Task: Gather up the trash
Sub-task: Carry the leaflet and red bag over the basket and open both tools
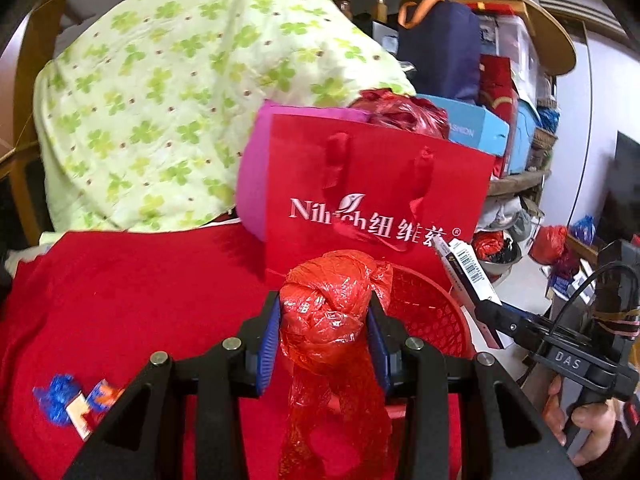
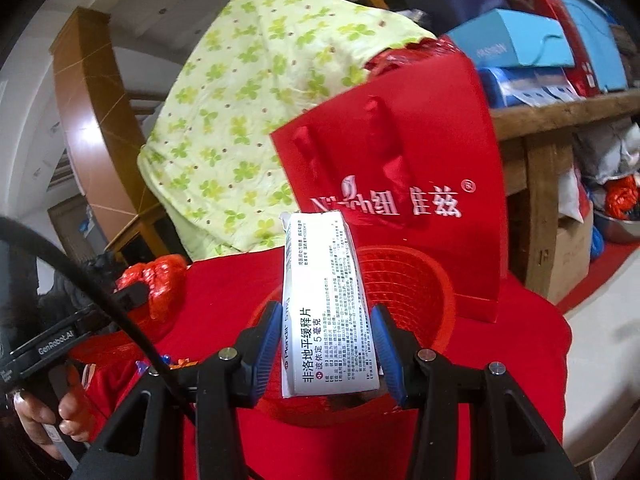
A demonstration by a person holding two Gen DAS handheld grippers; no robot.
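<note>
Basket is your drop target: red mesh, on the red-covered tabletop, dead ahead of both sets of fingers. Your right gripper is clamped on the white medicine box, long axis pointing forward over the near rim. Your left gripper is pinched on the crumpled red plastic bag, basket just right of it. Right looks nearer.

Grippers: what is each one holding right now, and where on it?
Left gripper clamps the crumpled red plastic bag around its middle. Right gripper pinches the white medicine box by its lower sides.
</note>
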